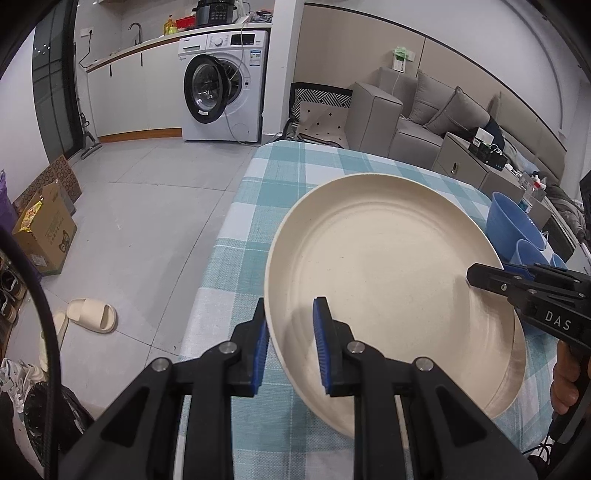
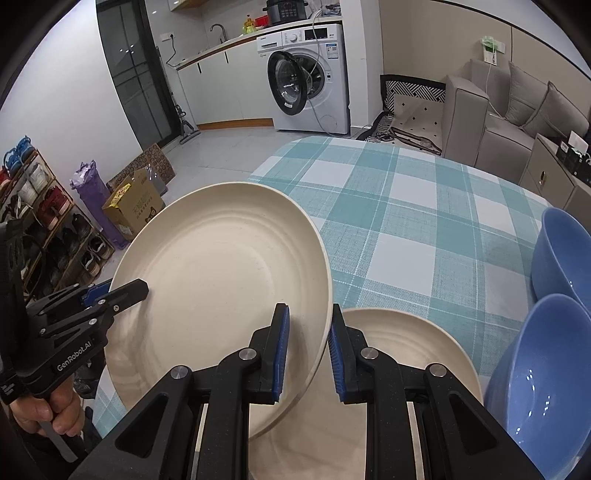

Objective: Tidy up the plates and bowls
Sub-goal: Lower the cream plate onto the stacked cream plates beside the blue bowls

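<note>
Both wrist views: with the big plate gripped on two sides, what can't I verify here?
- Lower plate: right wrist view, partly hidden by the raised plate and right gripper; whether the two plates touch is unclear.
- Bowls: cut off by the frame edge in the right view, mostly hidden behind the plate in the left view; count uncertain.
- Left gripper lower finger: hidden under the plate rim.

Lived-in home, open kitchen-living room: washing machine under a counter with sink tap and pressure cooker, grey sofa, shoe rack by the wall, slippers on tiled floor, checked cloth on the tabletop.
</note>
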{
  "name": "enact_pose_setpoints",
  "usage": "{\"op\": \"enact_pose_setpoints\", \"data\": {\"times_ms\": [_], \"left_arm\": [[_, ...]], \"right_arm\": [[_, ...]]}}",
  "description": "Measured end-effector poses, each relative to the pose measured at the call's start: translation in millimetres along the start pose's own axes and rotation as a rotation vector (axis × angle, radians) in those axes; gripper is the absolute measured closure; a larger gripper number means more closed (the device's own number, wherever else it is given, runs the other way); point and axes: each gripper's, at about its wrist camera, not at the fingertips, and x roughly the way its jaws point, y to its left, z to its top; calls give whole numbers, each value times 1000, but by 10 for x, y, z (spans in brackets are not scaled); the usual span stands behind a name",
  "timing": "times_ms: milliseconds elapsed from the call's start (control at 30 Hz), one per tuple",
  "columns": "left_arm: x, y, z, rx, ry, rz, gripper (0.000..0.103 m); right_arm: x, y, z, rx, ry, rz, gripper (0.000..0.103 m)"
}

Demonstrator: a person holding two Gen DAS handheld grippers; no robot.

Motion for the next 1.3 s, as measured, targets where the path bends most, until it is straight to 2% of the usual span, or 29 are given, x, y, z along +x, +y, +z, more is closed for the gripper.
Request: {"op": "enact_pose_setpoints", "data": {"times_ms": [533, 1300], "left_arm": [[-17, -343, -37, 72, 6, -40, 82], [95, -738, -137, 136, 33, -74, 81]], "right_arm": [[-339, -239, -324, 81, -24, -23, 82], [-526, -555, -695, 158, -44, -47, 82]]}}
